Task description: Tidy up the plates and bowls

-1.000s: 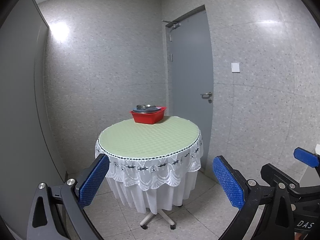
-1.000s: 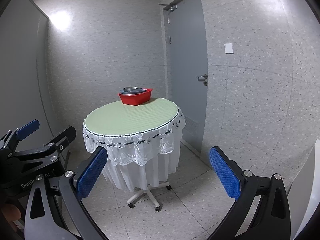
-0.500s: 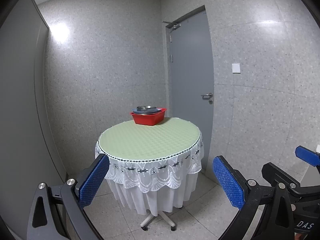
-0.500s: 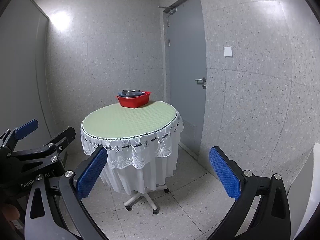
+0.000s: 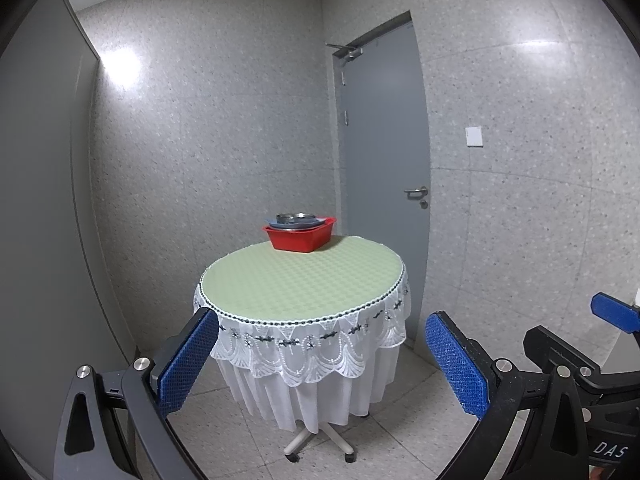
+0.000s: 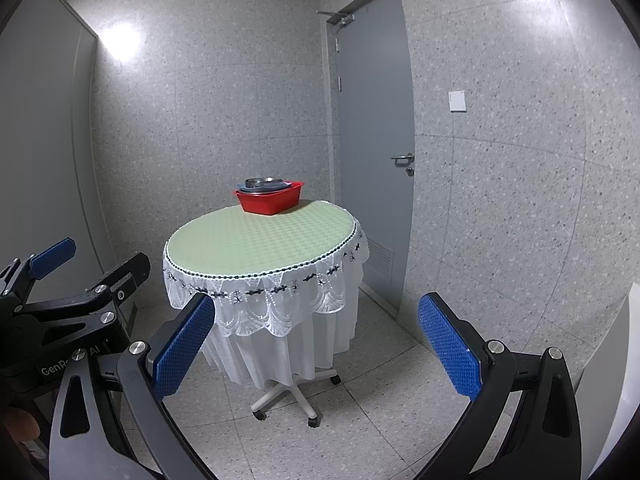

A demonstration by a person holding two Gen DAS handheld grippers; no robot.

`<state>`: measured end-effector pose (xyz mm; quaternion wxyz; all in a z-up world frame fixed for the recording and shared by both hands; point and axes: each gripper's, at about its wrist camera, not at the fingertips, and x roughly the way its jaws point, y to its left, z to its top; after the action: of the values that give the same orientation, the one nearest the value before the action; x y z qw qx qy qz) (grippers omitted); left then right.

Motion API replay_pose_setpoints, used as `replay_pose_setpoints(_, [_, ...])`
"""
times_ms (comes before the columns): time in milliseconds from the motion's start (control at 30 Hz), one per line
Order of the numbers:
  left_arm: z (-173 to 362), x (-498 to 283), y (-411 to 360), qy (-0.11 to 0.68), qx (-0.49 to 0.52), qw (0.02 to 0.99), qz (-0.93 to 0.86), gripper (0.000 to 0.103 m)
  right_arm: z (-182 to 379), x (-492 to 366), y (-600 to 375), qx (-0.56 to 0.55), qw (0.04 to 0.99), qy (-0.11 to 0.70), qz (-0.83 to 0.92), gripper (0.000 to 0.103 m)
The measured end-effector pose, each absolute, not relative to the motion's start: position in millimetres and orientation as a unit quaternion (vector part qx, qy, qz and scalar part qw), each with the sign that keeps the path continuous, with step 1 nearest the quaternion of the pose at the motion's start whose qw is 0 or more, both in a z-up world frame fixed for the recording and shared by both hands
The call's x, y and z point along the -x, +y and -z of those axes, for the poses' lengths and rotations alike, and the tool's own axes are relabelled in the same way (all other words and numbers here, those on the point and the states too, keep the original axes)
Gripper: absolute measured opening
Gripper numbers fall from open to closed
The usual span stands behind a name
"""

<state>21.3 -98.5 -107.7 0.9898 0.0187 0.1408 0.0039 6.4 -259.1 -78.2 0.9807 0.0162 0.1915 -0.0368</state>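
Note:
A red basin [image 5: 299,235] stands at the far edge of a round table [image 5: 300,276] with a green top and white lace cloth. It holds a blue plate and a metal bowl [image 5: 295,217]. The basin also shows in the right wrist view [image 6: 269,197], with the bowl [image 6: 264,182] on top. My left gripper [image 5: 320,356] is open and empty, well short of the table. My right gripper [image 6: 316,336] is open and empty too, to the right of the left one.
A grey door [image 5: 384,168] stands shut behind the table on the right. Speckled grey walls close the room. The table rests on a wheeled star base [image 6: 286,398] on a tiled floor. A grey panel [image 5: 36,200] runs along the left.
Both views have shifted slightly; the table sits a little lower in the right wrist view. Both grippers stay open and empty.

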Motion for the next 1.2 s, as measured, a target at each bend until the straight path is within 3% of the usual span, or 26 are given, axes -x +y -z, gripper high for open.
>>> replay_pose_setpoints(1200, [112.1,-19.5,-96.7,0.134,-0.024,0.991,-0.007,0.102,79.2,-6.4,-259.4,-0.02,0.981,0.191,0.032,0.103])
